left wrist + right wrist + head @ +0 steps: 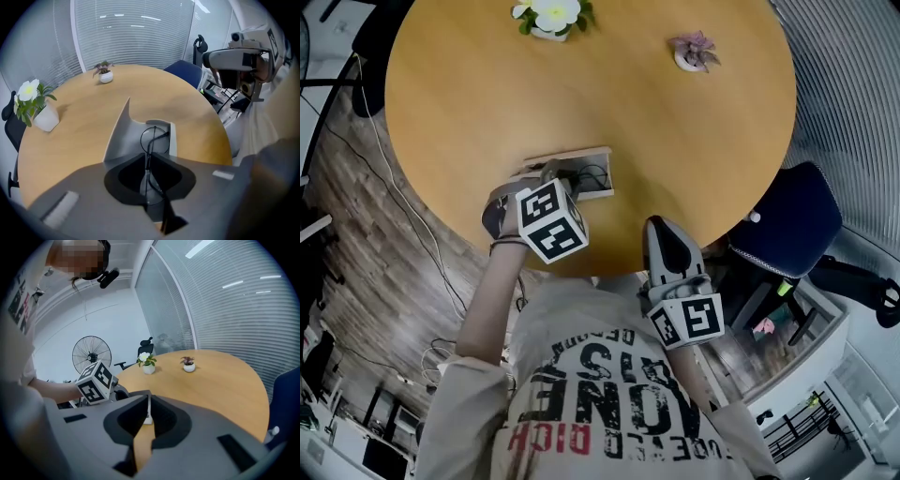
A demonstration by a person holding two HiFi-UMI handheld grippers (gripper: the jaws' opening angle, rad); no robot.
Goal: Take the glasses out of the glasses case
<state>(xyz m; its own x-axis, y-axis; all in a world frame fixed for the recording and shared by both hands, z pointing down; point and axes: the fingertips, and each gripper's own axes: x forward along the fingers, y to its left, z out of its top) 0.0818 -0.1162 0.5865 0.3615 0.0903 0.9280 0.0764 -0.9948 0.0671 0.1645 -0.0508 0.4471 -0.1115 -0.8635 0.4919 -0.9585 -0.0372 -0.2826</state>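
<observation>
An open grey glasses case lies on the round wooden table near its front edge. In the left gripper view its lid stands up on the left. Thin black wire glasses with round lenses rest in its tray. My left gripper points steeply down into the case. Its jaws are pressed together on the wire frame between the two lenses. My right gripper hangs off the table's front edge, to the right of the case. It is shut with nothing in it.
A white pot with a white flower and a small pot with a pink plant stand at the table's far side. A blue chair is at the right, and a standing fan behind. Cables run over the wood floor on the left.
</observation>
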